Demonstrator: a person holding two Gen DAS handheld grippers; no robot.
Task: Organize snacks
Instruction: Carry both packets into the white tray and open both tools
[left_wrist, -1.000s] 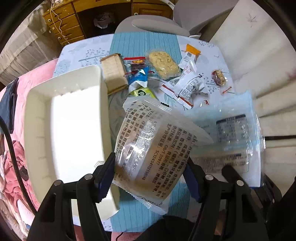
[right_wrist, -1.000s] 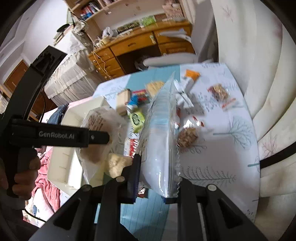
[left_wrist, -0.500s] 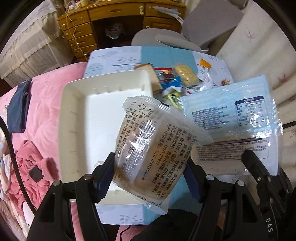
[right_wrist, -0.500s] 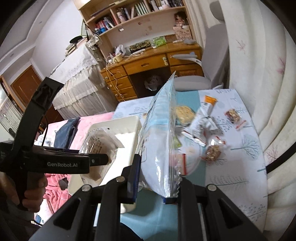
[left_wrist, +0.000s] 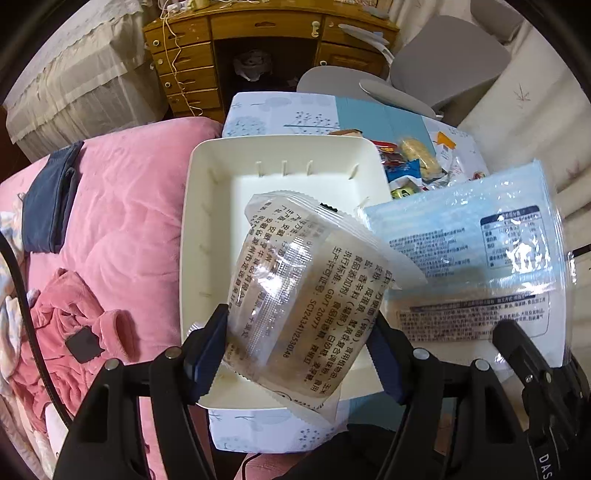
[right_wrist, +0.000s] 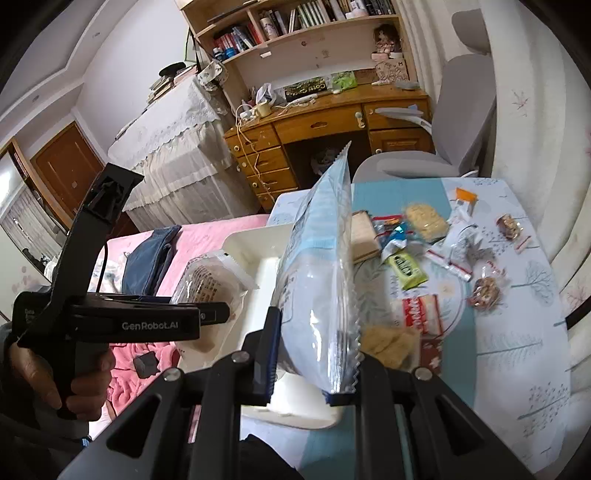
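My left gripper (left_wrist: 295, 347) is shut on a clear wrapped bun packet (left_wrist: 306, 295) with black print, held above the near end of the white tray (left_wrist: 207, 177). My right gripper (right_wrist: 312, 354) is shut on a large pale blue snack bag (right_wrist: 317, 280), held on edge over the tray's right side (right_wrist: 251, 240). The blue bag also shows in the left wrist view (left_wrist: 480, 258). The left gripper with its bun packet (right_wrist: 207, 280) shows in the right wrist view. The tray bottom looks bare.
Several loose snacks lie on the table right of the tray: a green packet (right_wrist: 406, 267), a red-and-white packet (right_wrist: 421, 312), a cracker pack (right_wrist: 424, 219), nut bars (right_wrist: 485, 291). A pink bed (left_wrist: 110, 229) lies left; a desk and grey chair (right_wrist: 461, 122) stand behind.
Both grippers rose and drew back with their packets; the view now takes in the whole tray and the pink bed. The bun packet now hangs over the tray.
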